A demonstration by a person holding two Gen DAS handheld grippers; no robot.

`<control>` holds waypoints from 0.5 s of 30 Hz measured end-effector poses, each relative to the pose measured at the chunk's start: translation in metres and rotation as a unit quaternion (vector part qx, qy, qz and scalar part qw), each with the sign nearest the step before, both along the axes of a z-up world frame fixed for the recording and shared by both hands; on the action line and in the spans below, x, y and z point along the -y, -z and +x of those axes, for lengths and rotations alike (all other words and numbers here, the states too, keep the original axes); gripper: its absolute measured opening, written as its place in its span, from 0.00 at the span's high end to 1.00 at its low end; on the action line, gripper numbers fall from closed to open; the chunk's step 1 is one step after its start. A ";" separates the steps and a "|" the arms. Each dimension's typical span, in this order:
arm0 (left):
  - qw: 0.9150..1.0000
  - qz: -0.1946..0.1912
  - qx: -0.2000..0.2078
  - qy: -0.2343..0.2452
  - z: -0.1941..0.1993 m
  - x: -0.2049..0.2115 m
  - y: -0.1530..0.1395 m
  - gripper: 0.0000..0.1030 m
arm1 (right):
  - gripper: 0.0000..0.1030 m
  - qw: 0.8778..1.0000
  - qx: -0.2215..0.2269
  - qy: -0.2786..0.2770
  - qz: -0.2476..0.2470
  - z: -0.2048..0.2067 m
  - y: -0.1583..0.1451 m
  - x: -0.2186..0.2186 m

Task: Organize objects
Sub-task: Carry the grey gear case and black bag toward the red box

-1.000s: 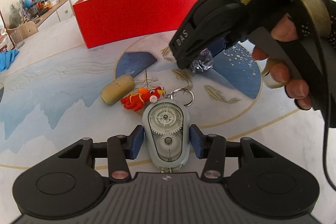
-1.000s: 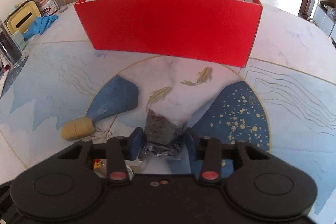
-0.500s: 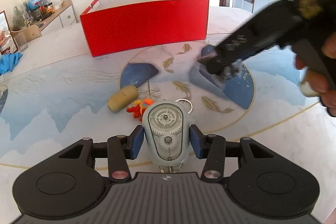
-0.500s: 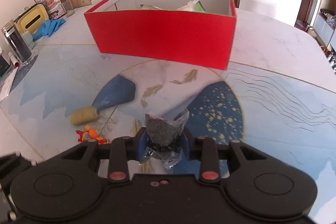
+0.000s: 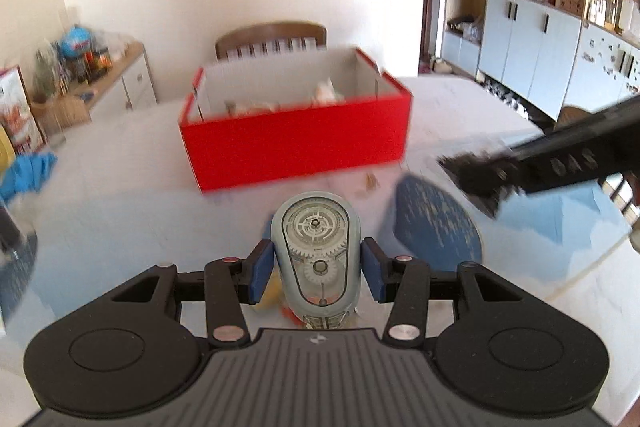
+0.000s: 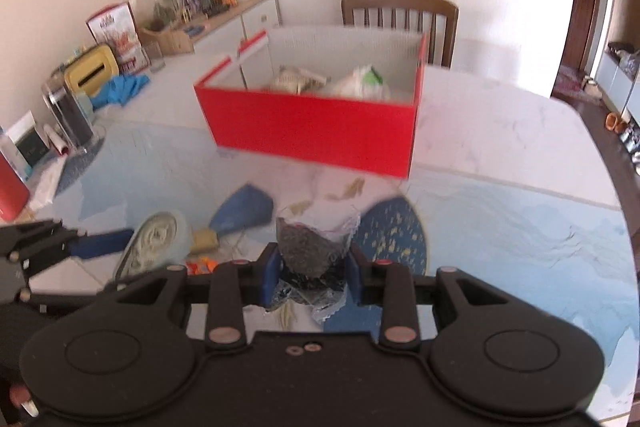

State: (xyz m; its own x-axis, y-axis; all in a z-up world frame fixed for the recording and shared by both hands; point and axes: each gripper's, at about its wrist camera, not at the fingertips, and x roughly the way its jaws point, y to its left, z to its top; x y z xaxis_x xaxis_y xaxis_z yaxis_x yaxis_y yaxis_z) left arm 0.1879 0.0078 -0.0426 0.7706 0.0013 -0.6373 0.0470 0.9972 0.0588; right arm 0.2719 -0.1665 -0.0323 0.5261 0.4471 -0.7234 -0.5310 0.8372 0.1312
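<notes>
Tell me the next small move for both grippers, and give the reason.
Probably carry both loads forward over the open red cardboard box before releasing. The left gripper is shut on the pale grey oval gear toy, the right gripper on the crinkly clear packet of dark contents, and both hang above the patterned table, short of the box's near wall.

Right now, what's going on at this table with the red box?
A person is tidying up with a gripping tool in each hand. The left tool is clamped on a grey see-through gear toy; the right tool grips a dark crinkly packet, its jaws having just been closing on it. Both are held above the table, facing the open red box, which already holds a few packets. A tan piece lies on the table.
</notes>
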 end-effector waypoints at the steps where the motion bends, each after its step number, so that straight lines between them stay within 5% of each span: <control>1: 1.000 0.000 0.007 0.000 0.006 -0.004 -0.007 0.55 | 0.68 1.000 0.003 0.000 0.003 0.002 -0.005 0.000; 15: 0.999 -0.002 0.051 0.006 0.102 -0.055 -0.070 0.55 | 0.68 0.999 0.028 0.014 0.028 0.065 -0.044 -0.019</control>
State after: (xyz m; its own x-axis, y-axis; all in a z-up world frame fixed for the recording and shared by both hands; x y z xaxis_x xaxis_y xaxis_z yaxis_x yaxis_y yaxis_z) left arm 0.2895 0.0625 0.0277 0.8311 -0.0118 -0.5559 0.0536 0.9968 0.0591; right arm 0.3372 -0.1471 0.0115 0.5779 0.4714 -0.6662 -0.5158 0.8436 0.1494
